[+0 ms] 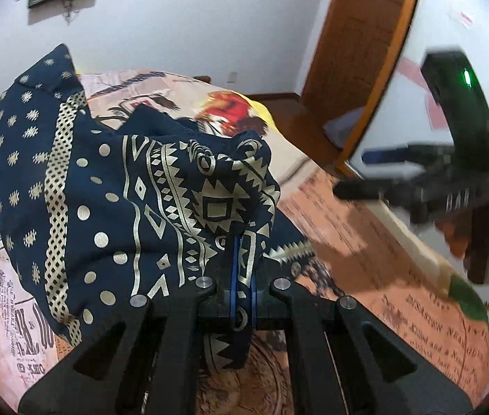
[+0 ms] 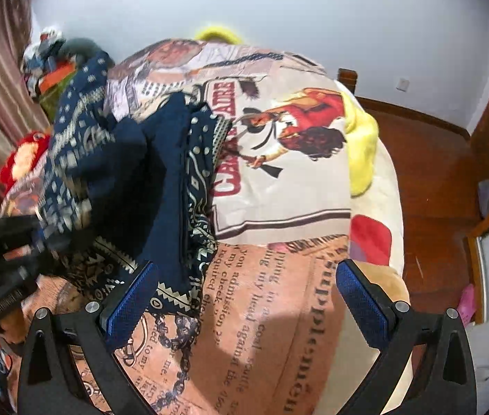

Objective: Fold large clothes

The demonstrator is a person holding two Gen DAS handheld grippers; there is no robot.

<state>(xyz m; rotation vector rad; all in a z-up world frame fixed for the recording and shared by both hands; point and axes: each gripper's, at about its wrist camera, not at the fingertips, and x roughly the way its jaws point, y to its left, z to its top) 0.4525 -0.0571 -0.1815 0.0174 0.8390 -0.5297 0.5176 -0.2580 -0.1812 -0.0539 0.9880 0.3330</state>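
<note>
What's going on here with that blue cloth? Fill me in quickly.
A person is folding a navy patterned garment on a bed covered with a printed bedspread, using a handheld gripper in each hand. The left gripper is shut on a bunch of the fabric and holds it lifted off the bed. The right gripper is open and empty, its jaws wide apart above the bedspread beside the hanging cloth. The garment is bunched, not yet folded flat.

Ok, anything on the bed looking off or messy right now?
Yes: the navy patterned garment is bunched in a heap rather than spread flat, pinched by the left gripper alone. The right gripper hangs open over the printed bedspread, holding nothing. A pile of other clothes sits at the far edge.
</note>
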